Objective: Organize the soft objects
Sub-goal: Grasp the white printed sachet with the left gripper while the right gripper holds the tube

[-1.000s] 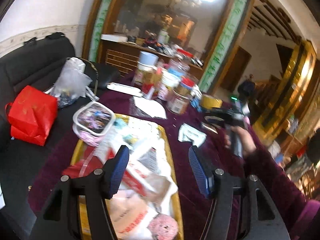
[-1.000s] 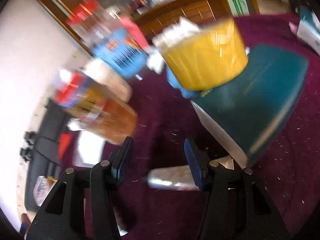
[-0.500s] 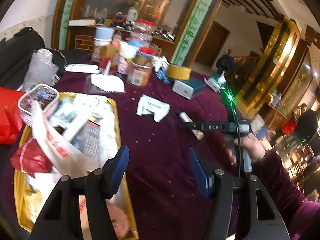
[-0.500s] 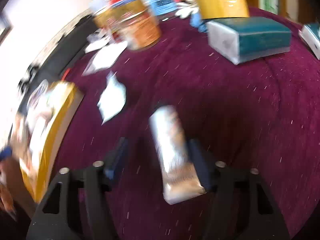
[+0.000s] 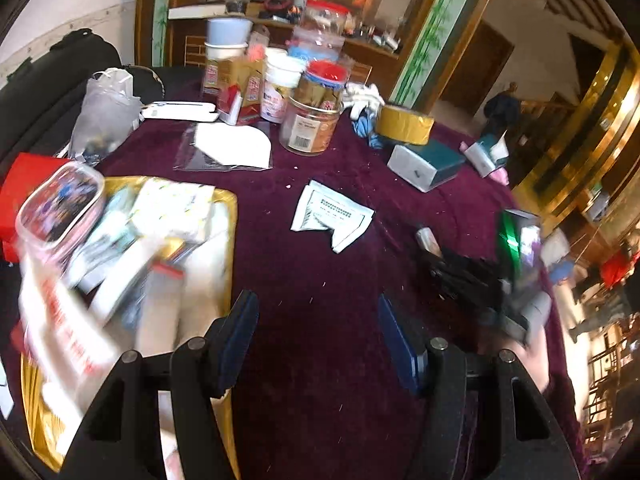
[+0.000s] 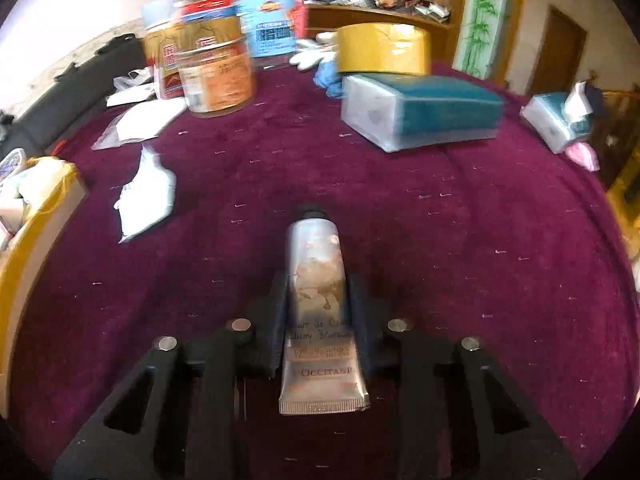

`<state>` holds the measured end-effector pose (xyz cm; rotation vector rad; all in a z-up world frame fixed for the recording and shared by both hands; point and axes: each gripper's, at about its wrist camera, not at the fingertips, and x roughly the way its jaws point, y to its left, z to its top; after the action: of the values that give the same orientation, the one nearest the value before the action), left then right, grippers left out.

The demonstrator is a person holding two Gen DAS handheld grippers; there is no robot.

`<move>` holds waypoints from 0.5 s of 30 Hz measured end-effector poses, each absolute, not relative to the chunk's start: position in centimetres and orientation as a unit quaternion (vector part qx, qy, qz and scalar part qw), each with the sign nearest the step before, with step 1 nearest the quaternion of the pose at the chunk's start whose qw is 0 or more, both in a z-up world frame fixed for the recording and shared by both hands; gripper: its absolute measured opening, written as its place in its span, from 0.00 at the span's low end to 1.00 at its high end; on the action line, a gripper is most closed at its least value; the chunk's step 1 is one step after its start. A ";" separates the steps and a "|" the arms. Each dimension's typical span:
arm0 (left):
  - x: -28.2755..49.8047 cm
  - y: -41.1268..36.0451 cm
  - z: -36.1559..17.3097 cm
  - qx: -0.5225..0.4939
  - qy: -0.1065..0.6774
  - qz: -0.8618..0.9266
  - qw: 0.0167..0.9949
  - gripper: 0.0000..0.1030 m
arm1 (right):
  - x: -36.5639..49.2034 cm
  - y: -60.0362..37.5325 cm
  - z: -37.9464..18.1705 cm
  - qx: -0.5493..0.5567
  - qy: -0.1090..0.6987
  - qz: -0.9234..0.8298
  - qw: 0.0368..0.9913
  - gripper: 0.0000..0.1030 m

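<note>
A silver hand cream tube lies on the purple cloth, cap pointing away. My right gripper straddles its lower half; its jaws are closing and both pads press the tube's sides. In the left wrist view the same tube pokes out of the blurred right gripper, held by a person's hand. My left gripper hangs open over bare cloth with nothing between its fingers, just right of the gold tray heaped with packets and bags. A white sachet lies flat ahead of it.
Jars and tins crowd the far side of the table, with a yellow tape roll and a teal tissue pack to their right. A clear lidded box sits on the tray's far left corner. A red bag lies on the black sofa.
My right gripper swung over the tube, lined up with it and closed on it. The left gripper moved right, off the tray and over the cloth, still open.
</note>
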<state>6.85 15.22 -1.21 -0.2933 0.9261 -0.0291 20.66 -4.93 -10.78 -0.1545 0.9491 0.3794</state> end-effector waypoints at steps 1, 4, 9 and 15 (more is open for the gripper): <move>8.1 14.7 -1.4 -0.139 0.451 -0.011 0.882 0.60 | 20.9 -5.4 -10.8 -0.063 0.456 0.188 0.868 0.28; 11.8 13.4 -2.0 -0.131 0.467 0.006 0.874 0.60 | 22.0 -7.1 -10.7 -0.018 0.468 0.209 0.858 0.27; 17.6 11.9 -2.8 -0.174 0.491 0.012 0.854 0.60 | 24.6 -11.5 -11.2 0.133 0.506 0.248 0.816 0.28; 22.5 12.0 -6.5 -0.265 0.601 0.039 0.753 0.60 | 26.3 -13.2 -12.3 0.198 0.517 0.267 0.789 0.28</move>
<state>22.52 11.95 -6.49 -0.5792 1.3127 0.0842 26.33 -13.17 -12.28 0.4257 1.1144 0.5754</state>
